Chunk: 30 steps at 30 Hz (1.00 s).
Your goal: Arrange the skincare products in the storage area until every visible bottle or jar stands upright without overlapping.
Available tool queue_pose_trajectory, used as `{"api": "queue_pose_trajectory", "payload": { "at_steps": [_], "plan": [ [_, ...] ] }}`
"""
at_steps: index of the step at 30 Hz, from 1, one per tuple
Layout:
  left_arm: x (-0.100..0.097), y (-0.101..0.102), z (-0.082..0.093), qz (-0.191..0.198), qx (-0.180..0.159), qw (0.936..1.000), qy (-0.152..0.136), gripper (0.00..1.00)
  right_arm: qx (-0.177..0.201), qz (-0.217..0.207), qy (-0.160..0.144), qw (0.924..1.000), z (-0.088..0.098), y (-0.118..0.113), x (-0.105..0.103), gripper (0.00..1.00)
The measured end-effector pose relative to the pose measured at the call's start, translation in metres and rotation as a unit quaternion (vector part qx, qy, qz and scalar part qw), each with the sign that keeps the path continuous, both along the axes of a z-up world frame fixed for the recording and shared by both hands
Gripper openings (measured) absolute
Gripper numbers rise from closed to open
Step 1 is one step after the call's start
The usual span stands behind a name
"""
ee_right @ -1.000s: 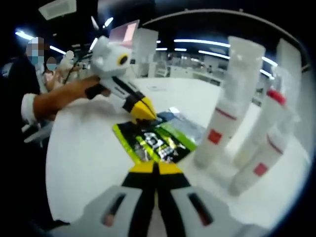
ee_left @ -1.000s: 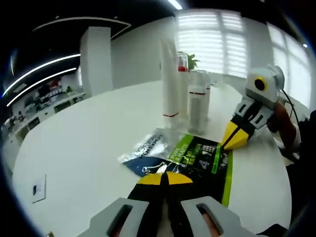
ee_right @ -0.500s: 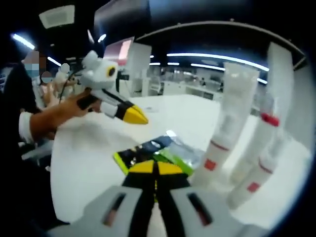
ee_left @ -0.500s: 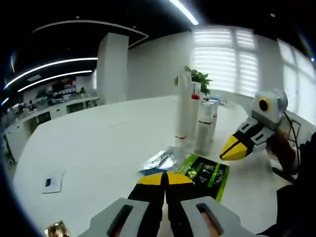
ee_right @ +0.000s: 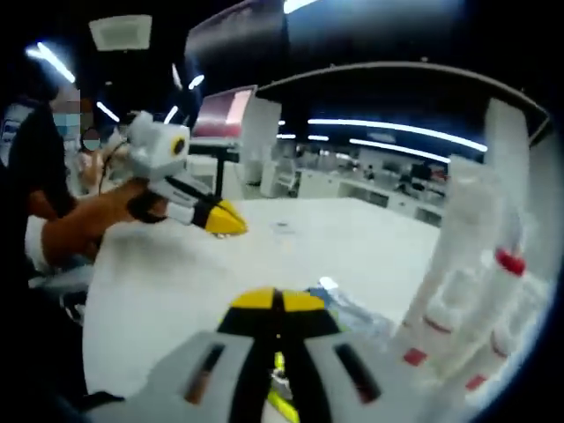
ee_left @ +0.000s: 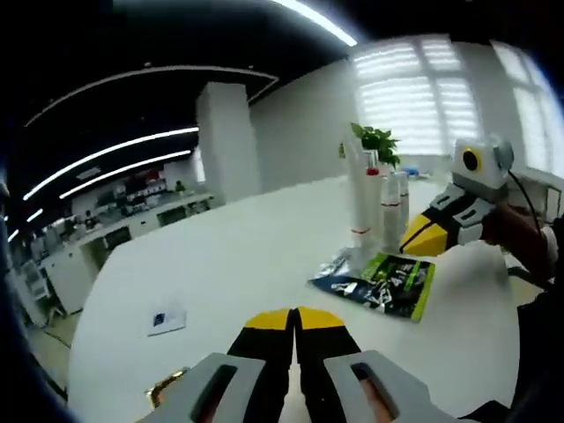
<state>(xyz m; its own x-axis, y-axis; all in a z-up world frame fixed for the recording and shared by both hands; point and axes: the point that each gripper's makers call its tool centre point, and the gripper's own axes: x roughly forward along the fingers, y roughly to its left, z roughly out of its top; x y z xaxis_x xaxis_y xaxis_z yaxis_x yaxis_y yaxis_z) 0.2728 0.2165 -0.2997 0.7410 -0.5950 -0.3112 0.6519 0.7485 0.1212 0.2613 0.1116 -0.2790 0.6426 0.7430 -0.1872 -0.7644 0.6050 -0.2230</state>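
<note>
Table (ee_left: 220,282) broad and white, bearing upright tubes (ee_left: 377,211) grouped near flat sachets (ee_left: 388,282), seemingly already arranged. Left gripper (ee_left: 293,319) and right gripper (ee_right: 278,301) both closed, empty, held clear above, probably to avoid toppling anything.

The left gripper (ee_left: 294,319) was raised off the white table (ee_left: 229,273), its yellow-tipped jaws pressed together and pointing forward. The right gripper (ee_right: 277,302) hovered over that table too, jaws closed with nothing between them. In the left gripper view the right gripper sat across the table, gripped by a hand (ee_left: 520,240); in the right gripper view a hand (ee_right: 119,201) and forearm carried the left one.
</note>
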Motion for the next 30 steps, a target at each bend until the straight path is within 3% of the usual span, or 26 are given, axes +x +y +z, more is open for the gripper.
{"api": "queue_pose_trajectory", "payload": {
  "at_steps": [5,9,11,16,19,23,27,30],
  "plan": [
    [0.001,0.024,0.002,0.026,-0.016,0.9995,-0.006,0.04,-0.002,0.013,-0.007,0.9999,0.002,0.021,0.005,0.00],
    [0.002,0.049,0.003,0.051,-0.041,0.9978,-0.005,0.10,-0.002,0.030,0.005,0.9995,0.000,0.041,0.010,0.05],
    [0.008,0.064,0.003,0.062,-0.055,0.9966,0.000,0.17,-0.002,0.045,0.027,0.9986,-0.006,0.052,0.011,0.12],
    [0.017,0.101,0.001,0.084,-0.040,0.9954,0.023,0.28,-0.009,0.056,0.036,0.9978,-0.014,0.071,0.017,0.12],
    [0.025,0.121,0.001,0.098,-0.049,0.9935,0.030,0.45,-0.008,0.067,0.049,0.9965,-0.019,0.086,0.021,0.12],
    [0.026,0.129,-0.002,0.085,-0.075,0.9926,0.043,0.53,-0.006,0.081,0.057,0.9950,-0.021,0.103,0.025,0.14],
    [0.028,0.135,-0.009,0.083,-0.054,0.9938,0.050,0.63,0.004,0.095,0.068,0.9932,-0.019,0.123,0.033,0.19],
    [0.032,0.140,-0.012,0.086,-0.048,0.9937,0.053,0.63,-0.009,0.098,0.075,0.9923,-0.023,0.137,0.042,0.22]
  ]
}}
